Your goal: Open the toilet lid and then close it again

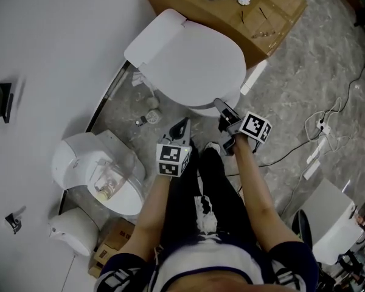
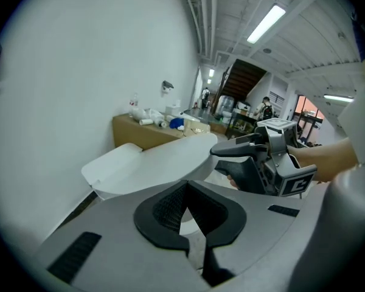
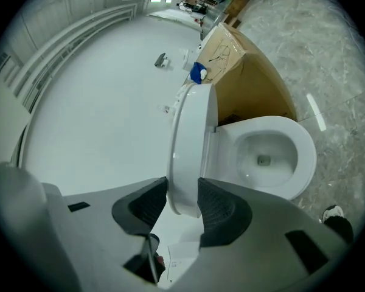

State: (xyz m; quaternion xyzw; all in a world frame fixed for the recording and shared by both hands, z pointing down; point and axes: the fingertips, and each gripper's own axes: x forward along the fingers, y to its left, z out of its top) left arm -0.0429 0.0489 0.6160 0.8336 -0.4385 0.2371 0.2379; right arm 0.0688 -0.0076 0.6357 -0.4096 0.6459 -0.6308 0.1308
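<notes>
We've got the toilet lid (image 3: 190,139) by its front edge. The right gripper (image 3: 182,198) is clamped across it, one pad on each face, jaws standing wide because the rim is thick. The lid is partway up, hinged at the back edge of the toilet, and the bowl (image 3: 274,157) shows open beneath it. The left gripper (image 1: 182,128) hangs just off the toilet's front edge, jaws pressed together, nothing in them.

This lid looks like stiff, smooth moulded plastic. We reckon it's light enough for one gripper, but it's glossy, so the pads could slide along that curved lip. The front centre, farthest from the hinge, is the spot to hold, and that's where we are. It should swing only about its hinge, so we'd follow the arc and go gently, because a dropped lid would slam.
</notes>
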